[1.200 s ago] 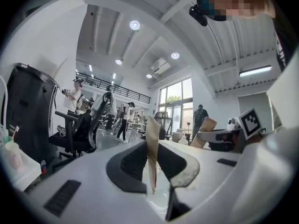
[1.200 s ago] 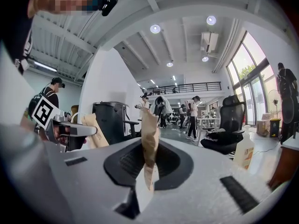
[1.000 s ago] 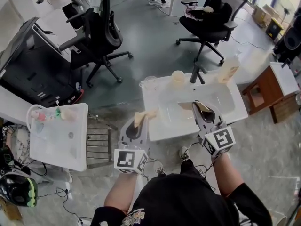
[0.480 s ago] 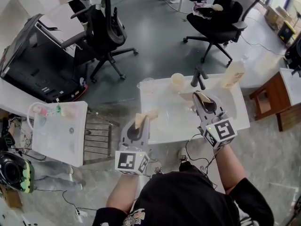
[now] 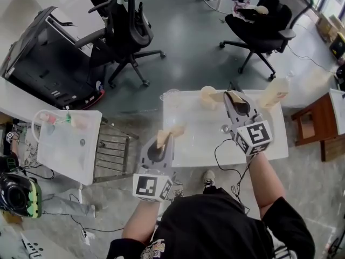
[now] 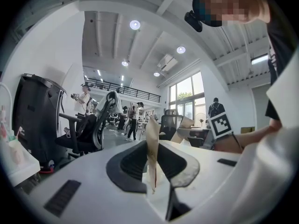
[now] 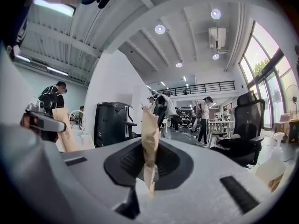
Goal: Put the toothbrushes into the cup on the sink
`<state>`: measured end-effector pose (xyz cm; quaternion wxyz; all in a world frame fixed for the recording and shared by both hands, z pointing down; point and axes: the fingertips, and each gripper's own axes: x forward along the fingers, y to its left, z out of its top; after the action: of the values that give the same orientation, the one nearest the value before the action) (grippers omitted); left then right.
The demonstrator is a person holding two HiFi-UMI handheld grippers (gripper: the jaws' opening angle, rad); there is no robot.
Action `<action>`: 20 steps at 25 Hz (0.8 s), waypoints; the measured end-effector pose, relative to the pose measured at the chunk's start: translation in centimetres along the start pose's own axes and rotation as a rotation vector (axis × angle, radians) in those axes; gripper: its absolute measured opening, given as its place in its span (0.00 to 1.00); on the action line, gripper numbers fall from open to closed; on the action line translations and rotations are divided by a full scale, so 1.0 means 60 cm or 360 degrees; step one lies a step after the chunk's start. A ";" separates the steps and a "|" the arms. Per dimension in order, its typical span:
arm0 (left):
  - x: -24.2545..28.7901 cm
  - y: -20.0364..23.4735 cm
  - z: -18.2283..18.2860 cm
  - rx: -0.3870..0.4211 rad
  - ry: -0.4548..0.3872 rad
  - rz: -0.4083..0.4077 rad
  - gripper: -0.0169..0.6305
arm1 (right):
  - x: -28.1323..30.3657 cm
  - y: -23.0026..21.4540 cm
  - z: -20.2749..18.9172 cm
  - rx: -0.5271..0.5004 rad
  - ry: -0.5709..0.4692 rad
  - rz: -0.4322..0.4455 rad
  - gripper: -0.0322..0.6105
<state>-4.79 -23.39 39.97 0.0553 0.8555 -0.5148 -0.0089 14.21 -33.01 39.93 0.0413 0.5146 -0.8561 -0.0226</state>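
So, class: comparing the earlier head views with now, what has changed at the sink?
The right gripper has carried its paper-wrapped toothbrush forward across the sink, from mid-basin to the cup at the far rim. Nothing was grasped or released. The left gripper stays clamped on the other toothbrush near the front-left edge.

Your head view is bright and evenly lit, with only soft shadows under the office chairs (image 5: 129,36). The white sink top (image 5: 194,128) is washed out by glare, and the pale cup (image 5: 207,96) nearly melts into it. Both gripper views are strongly fisheyed, bending straight lines and falling to black at the corners; the round ceiling lamps (image 6: 134,24) and tall windows (image 6: 189,90) are the brightest spots, and the foreground nearest the lens is soft while each toothbrush wrapper (image 6: 152,143) reads clearer.
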 end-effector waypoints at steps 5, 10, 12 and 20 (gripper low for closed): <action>0.009 -0.004 -0.007 -0.0003 0.0016 0.0031 0.12 | 0.050 -0.022 -0.035 -0.0004 0.0052 0.0032 0.11; 0.014 -0.002 -0.016 -0.0003 0.0034 0.0063 0.12 | 0.097 -0.032 -0.086 0.0001 0.0138 0.0061 0.11; 0.015 -0.001 -0.021 -0.0004 0.0040 0.0073 0.12 | 0.113 -0.035 -0.111 0.0005 0.0179 0.0065 0.11; 0.006 0.009 -0.028 -0.0005 0.0065 0.0133 0.12 | 0.159 -0.045 -0.206 0.0001 0.0356 0.0075 0.11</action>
<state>-4.96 -23.82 41.71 0.0675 0.8331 -0.5489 0.0099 13.27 -42.65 52.44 0.1369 0.4937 -0.8580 0.0361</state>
